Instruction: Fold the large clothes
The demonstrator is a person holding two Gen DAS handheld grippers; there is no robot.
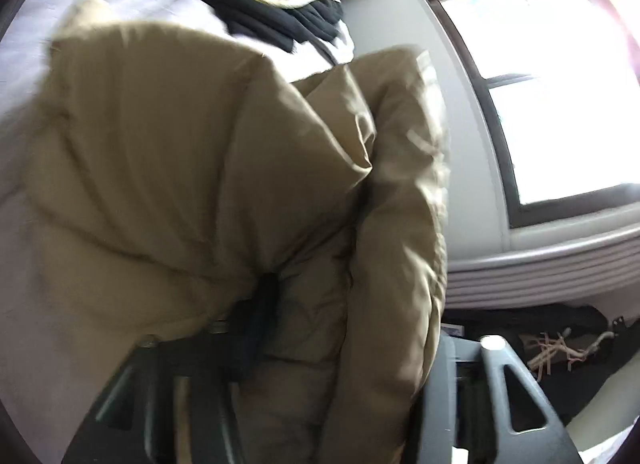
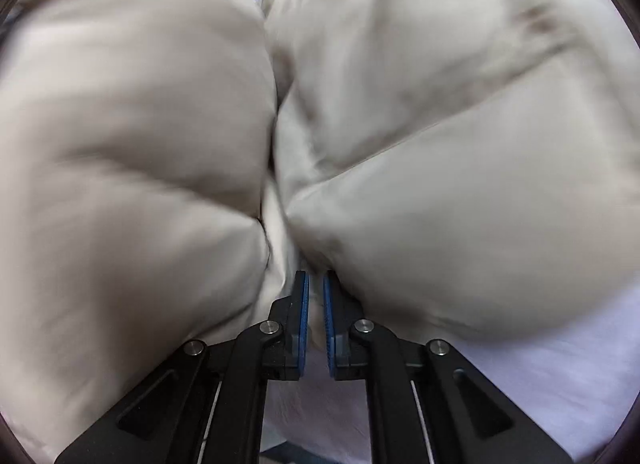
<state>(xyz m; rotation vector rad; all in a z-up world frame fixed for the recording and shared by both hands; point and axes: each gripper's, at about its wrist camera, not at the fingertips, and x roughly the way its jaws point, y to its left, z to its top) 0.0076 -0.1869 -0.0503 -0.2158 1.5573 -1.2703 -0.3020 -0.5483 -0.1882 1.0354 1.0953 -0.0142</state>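
Mid-fold: right gripper (image 2: 316,288) clenched on puffy beige quilted jacket (image 2: 400,144), left gripper (image 1: 360,344) spread, fabric between, grasp uncertain; next, lay flat.

**Tan puffer, pale sheet, dark tools**

The quilted puffer jacket (image 1: 192,168) is plain tan, paler beige by the right tool (image 2: 316,292). That tool is black with blue pads (image 2: 305,304). Beyond the jacket lies a black ribbed garment (image 1: 276,12); under the jacket, a lilac-white bed sheet (image 2: 560,376). Beside the jacket, a dark-framed window (image 1: 560,96) in a grey wall.
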